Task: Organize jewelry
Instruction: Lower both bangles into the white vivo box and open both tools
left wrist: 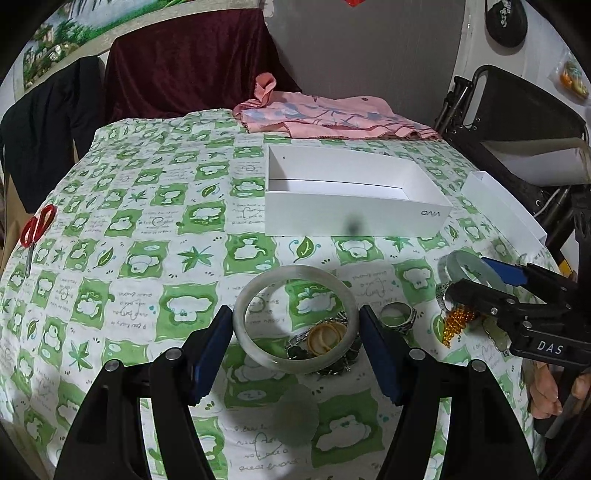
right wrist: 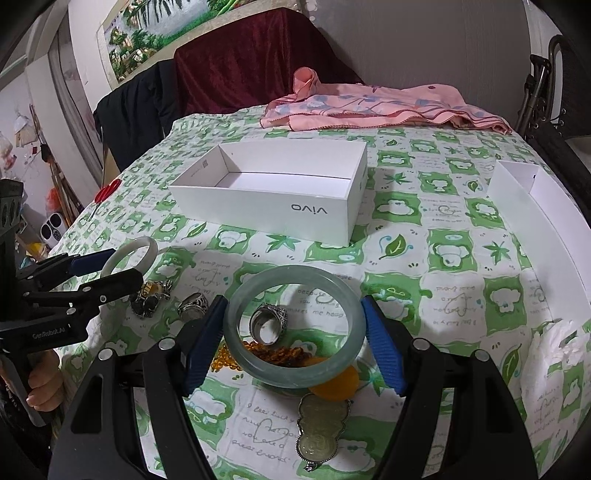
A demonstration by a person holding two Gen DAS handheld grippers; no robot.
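On the counter (right wrist: pixel 461 258), the open box (right wrist: pixel 273 199) stands behind two bangles (right wrist: pixel 295 369) (right wrist: pixel 129 254). A ring (right wrist: pixel 267 323) lies inside the nearer bangle. Scissors (left wrist: pixel 35 236) lie far left.

A green-and-white patterned cloth (left wrist: pixel 155 229) covers the table across the lower frame. Behind it, upper centre, a dark red velvet drape (left wrist: pixel 188 62) hangs before a grey wall (left wrist: pixel 365 48), a landscape picture (right wrist: pixel 147 33) at upper left and a black folding frame (left wrist: pixel 517 122) at right.
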